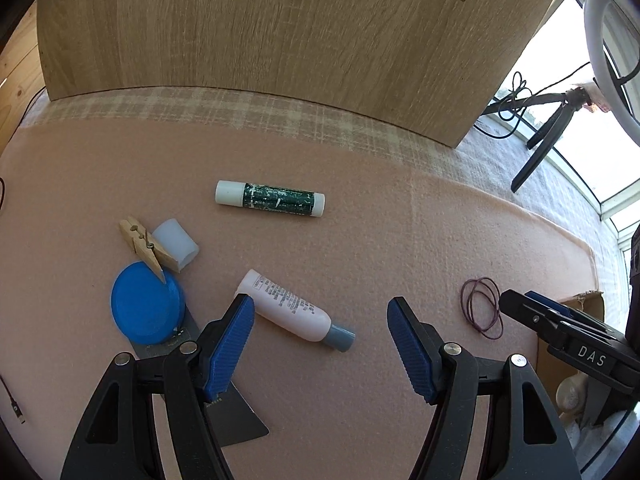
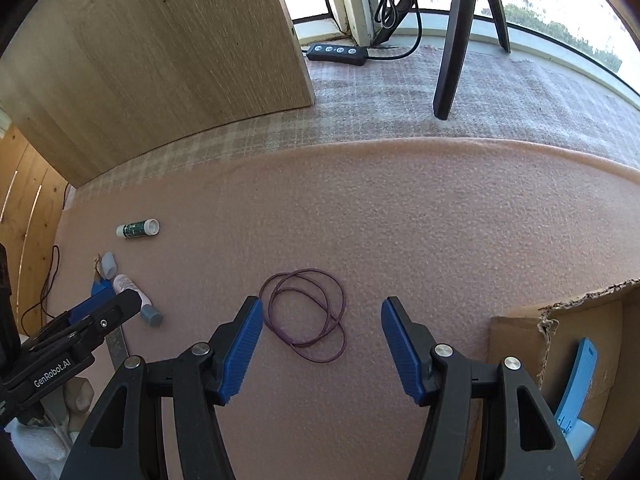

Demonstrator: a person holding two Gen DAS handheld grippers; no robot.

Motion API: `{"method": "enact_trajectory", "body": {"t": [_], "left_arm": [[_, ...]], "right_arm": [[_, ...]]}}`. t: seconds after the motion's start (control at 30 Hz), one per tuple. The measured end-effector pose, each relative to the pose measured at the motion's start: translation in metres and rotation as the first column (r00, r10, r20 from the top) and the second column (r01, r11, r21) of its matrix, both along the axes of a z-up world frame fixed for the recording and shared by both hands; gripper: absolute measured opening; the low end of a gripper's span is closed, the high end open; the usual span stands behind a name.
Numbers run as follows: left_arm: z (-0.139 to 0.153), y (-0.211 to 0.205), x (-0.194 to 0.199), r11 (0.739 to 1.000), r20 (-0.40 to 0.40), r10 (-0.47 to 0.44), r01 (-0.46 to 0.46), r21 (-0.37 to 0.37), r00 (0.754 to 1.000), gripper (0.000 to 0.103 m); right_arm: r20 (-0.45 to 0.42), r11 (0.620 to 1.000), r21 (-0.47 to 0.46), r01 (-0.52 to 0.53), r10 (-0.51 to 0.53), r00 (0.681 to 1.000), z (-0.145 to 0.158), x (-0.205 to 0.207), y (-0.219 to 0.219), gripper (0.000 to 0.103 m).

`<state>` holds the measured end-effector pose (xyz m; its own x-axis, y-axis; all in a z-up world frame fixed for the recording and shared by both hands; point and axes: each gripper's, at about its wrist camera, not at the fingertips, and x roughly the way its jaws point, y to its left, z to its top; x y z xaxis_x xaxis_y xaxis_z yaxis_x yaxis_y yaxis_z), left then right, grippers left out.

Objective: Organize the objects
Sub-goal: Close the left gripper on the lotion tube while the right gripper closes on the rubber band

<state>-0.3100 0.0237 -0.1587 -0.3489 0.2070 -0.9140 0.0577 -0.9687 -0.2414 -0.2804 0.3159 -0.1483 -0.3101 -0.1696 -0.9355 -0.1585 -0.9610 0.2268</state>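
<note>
Pink mat (image 2: 400, 208): purple cord (image 2: 308, 312) (looped) beside cardboard box (image 2: 516, 336).

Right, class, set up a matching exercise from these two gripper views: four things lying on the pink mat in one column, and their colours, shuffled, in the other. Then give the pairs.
Things:
1. round lid
2. cord loop
3. clothes peg
4. glue stick

Colours:
A. pale wood
B. dark green with white ends
C. blue
D. purple

Pairs: 1-C, 2-D, 3-A, 4-B
</note>
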Motion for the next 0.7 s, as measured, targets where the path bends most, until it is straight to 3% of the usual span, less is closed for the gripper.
{"method": "enact_trajectory", "body": {"t": [0.13,0.2,0.27,0.33,0.53,0.7], "left_arm": [[-0.005,0.004,-0.003,1.0,0.003,0.001,-0.001,-0.022,1.0,0.065],[-0.008,0.006,-0.005,0.999,0.006,-0.005,0.006,-0.032,1.0,0.061],[-0.01,0.012,-0.007,0.999,0.006,-0.022,0.023,-0.047,1.0,0.055],[-0.014,0.018,-0.007,0.997,0.012,-0.047,0.048,-0.056,0.999,0.041],[-0.014,0.034,0.002,0.991,-0.001,-0.111,0.111,-0.074,0.994,0.022],[-0.013,0.044,0.022,0.986,-0.016,-0.152,0.151,-0.066,0.988,0.022]], "right_arm": [[0.025,1.0,0.009,0.003,-0.004,1.0,-0.012,-0.006,-0.001,0.053],[0.037,0.999,0.038,-0.003,0.002,0.999,-0.017,-0.009,-0.003,0.045],[0.028,0.997,0.078,-0.017,0.015,0.999,-0.017,-0.01,-0.007,0.044],[0.022,0.995,0.096,-0.027,0.025,0.999,-0.017,-0.009,-0.011,0.042],[0.01,0.99,0.109,-0.09,0.09,0.996,-0.02,0.003,-0.026,0.012],[-0.019,0.982,0.125,-0.144,0.147,0.989,-0.023,0.026,-0.035,0.005]]}}
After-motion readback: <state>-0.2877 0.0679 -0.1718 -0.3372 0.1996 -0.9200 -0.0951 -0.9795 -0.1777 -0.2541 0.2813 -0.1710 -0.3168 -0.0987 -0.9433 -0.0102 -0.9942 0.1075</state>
